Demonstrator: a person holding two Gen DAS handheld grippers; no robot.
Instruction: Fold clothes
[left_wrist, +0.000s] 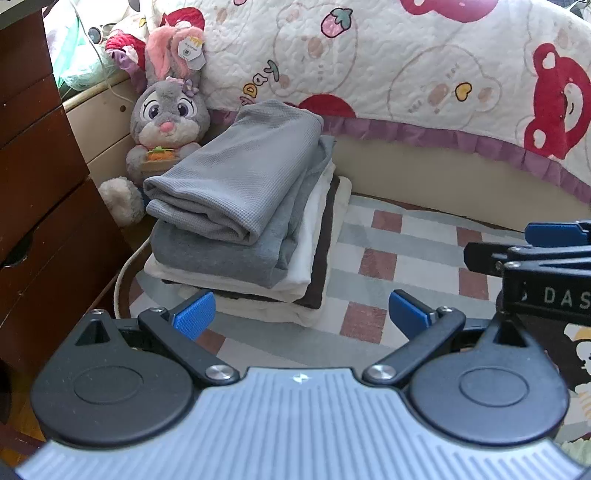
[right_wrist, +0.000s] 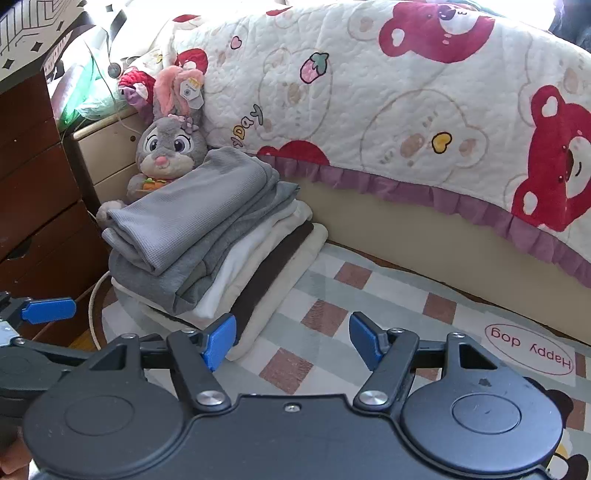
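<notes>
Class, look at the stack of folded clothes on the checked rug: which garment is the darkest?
The dark brown garment, second from the bottom of the stack, between two cream-white layers; the garments above it are grey or white.

A checked rug (left_wrist: 384, 254) in pale grey, white and brick-red squares covers the floor ahead of both sets of jaws. Directly on it, beyond the left jaw of each gripper, sits a stack of folded clothes (left_wrist: 236, 206): a cream piece at the bottom touching the rug, then dark brown, white, and two grey ones on top. Past the stack, a plush rabbit (left_wrist: 166, 125) sits upright. A white cable (right_wrist: 94, 306) curves along the rug's edge, left of the jaws. Printed words "Happy dog" (right_wrist: 530, 354) lie right of the right gripper's jaws.
</notes>
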